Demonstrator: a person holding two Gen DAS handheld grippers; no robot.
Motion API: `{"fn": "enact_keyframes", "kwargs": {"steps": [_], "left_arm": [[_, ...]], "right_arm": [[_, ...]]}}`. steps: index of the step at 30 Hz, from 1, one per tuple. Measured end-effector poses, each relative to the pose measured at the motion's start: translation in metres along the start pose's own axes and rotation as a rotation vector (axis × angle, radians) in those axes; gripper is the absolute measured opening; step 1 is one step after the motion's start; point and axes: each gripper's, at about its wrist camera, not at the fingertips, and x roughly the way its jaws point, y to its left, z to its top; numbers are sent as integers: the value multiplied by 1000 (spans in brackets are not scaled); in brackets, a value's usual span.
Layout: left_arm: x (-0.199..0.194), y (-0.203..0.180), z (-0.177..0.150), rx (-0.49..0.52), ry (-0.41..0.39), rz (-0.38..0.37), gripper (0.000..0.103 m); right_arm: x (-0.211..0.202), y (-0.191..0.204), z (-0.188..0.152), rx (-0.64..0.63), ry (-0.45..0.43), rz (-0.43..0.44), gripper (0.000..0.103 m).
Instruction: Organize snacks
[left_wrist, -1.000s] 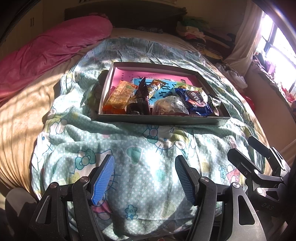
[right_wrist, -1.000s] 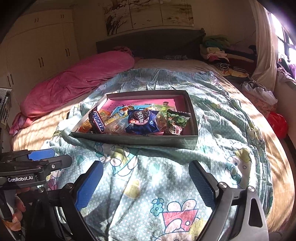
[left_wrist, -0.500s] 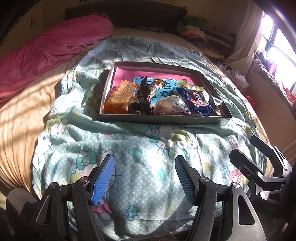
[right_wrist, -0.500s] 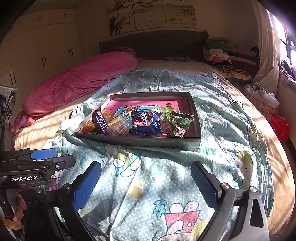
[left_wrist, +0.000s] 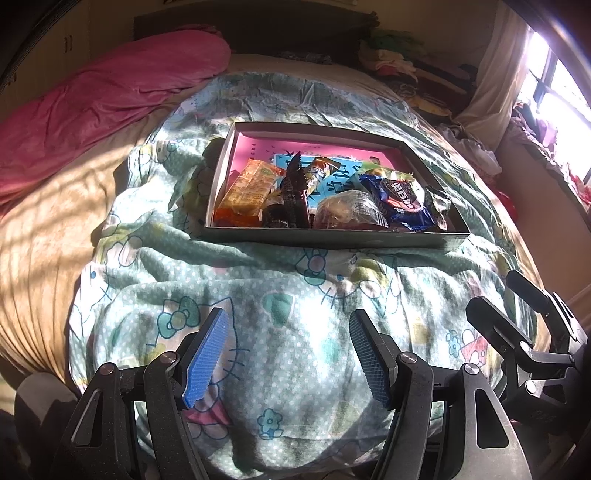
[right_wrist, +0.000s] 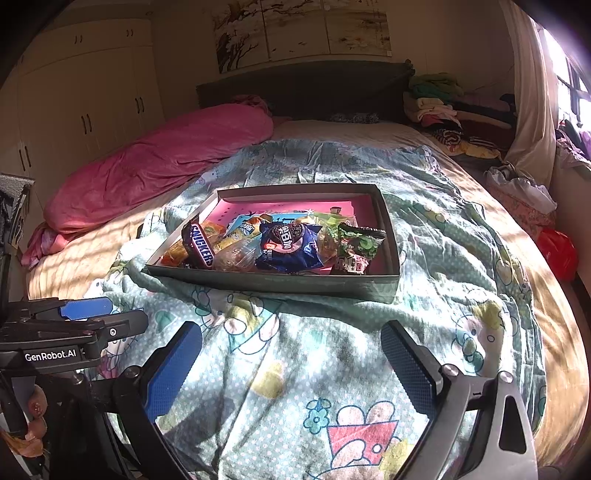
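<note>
A shallow dark box (left_wrist: 332, 238) with a pink lining lies on the bedspread and holds several snacks. Among them are an orange cracker pack (left_wrist: 251, 184), a Snickers bar (right_wrist: 199, 245) standing on end, a blue Oreo pack (right_wrist: 288, 245), a clear wrapped bun (left_wrist: 347, 210) and a green packet (right_wrist: 360, 242). My left gripper (left_wrist: 289, 315) hovers open over the bedspread in front of the box, nothing between its blue pads. My right gripper (right_wrist: 291, 328) is beside it on the right, jaws spread wide and empty, also short of the box.
A rolled pink duvet (right_wrist: 159, 166) lies along the bed's left side. Folded clothes (right_wrist: 439, 103) are stacked by the headboard at the right. A red bag (right_wrist: 557, 253) sits off the bed's right edge. A hand (right_wrist: 35, 417) grips the left tool's handle.
The right gripper's jaws have spread slightly wider. Both views have shifted a little; the box and snacks lie as before.
</note>
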Motion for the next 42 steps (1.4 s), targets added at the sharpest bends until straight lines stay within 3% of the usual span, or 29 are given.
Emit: {"fn": "enact_keyframes", "kwargs": {"steps": [34,42], "left_arm": [[1,1,1,6,4,28,70],[2,6,3,13,-27,85,70]], "right_arm": [[-1,-2,1,2,-7,-4,98],[0,-6,2,9,-10,-10,98]]}}
